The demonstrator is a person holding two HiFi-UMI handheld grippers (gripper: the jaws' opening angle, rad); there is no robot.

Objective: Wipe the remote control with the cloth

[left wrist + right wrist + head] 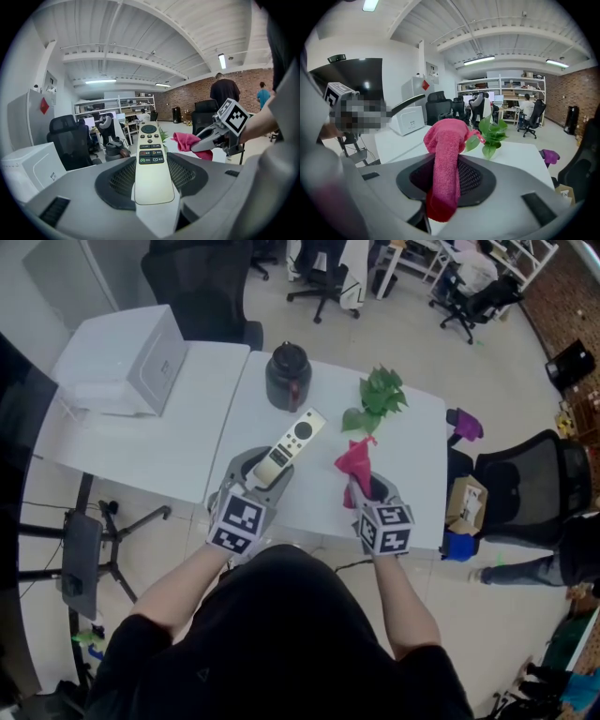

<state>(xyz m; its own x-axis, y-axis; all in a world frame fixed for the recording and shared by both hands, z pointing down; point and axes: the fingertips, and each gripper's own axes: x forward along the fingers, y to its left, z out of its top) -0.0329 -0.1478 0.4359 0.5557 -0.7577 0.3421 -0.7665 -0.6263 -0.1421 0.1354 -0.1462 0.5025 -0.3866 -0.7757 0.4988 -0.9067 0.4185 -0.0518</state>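
White tabletop (417, 451) is lying beneath both grippers. Left gripper (262, 472) is gripping the remote control (292, 445) by its lower end, with the button end pointing out ahead of its jaws. Right gripper (368, 487) is clamping the pink cloth (356, 462), which is sticking up from between its jaws, beside the remote control but apart from it

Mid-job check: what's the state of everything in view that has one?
Long cream plastic remote control: held, buttons up.
Bunched pink terry cloth: clamped, apart from the remote control.
Left gripper: shut on remote control.
Right gripper: shut on cloth.
Black jug: upright.
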